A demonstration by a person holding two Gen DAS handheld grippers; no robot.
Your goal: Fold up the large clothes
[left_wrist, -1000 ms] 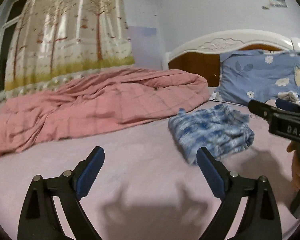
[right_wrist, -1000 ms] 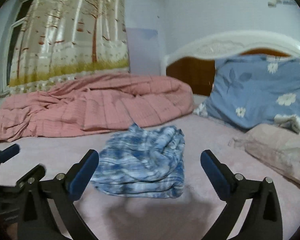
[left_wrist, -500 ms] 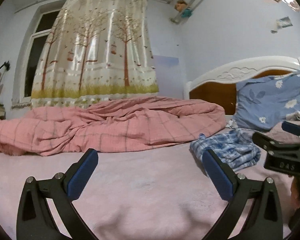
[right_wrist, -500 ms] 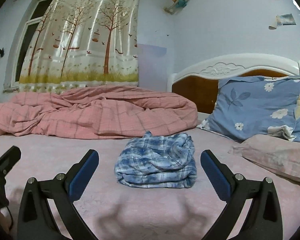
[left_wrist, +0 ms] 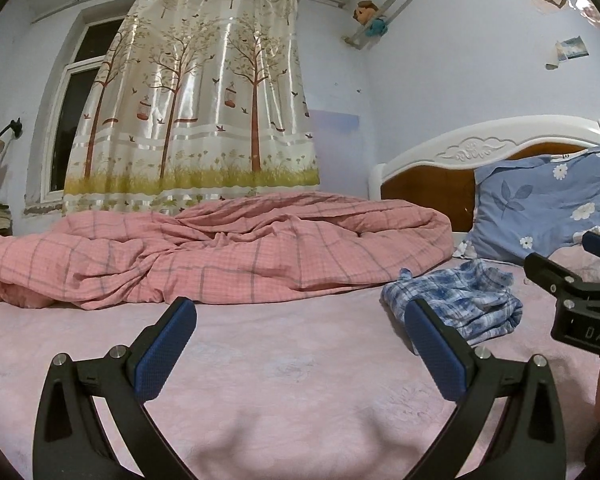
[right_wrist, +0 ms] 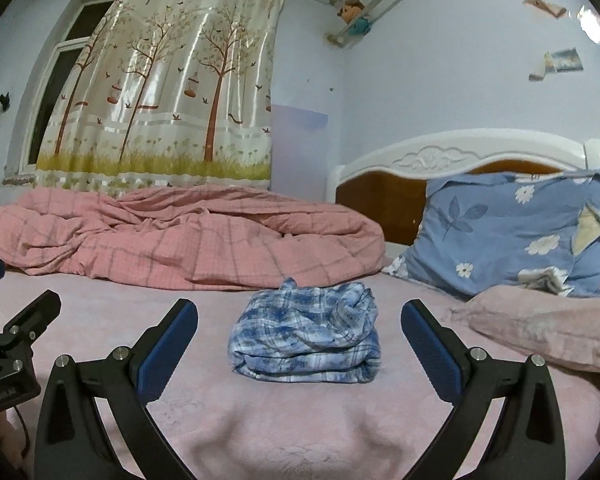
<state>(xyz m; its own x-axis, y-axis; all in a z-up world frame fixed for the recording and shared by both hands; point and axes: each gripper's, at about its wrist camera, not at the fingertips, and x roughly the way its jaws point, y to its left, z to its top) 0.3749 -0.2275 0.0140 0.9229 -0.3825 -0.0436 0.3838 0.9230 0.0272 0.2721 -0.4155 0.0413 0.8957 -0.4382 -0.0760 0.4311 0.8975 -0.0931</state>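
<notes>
A blue-and-white plaid garment [right_wrist: 306, 338] lies folded in a compact bundle on the pink bed sheet [right_wrist: 300, 420]. It also shows in the left wrist view [left_wrist: 458, 302], to the right. My right gripper [right_wrist: 299, 334] is open and empty, low over the sheet, with the bundle just ahead between its fingers. My left gripper [left_wrist: 300, 336] is open and empty, to the left of the bundle. The right gripper's body [left_wrist: 580, 308] shows at the right edge of the left wrist view.
A rumpled pink checked quilt [left_wrist: 204, 256] lies along the far side of the bed. A blue flowered pillow [right_wrist: 512, 236] leans on the white headboard [right_wrist: 460, 156], with a pink pillow [right_wrist: 548, 328] in front. A tree-print curtain [left_wrist: 192, 112] hangs behind.
Both grippers have drawn back from the bundle and tilted up to a level view. The garment lies where it was, folded. Both grippers stayed open.
</notes>
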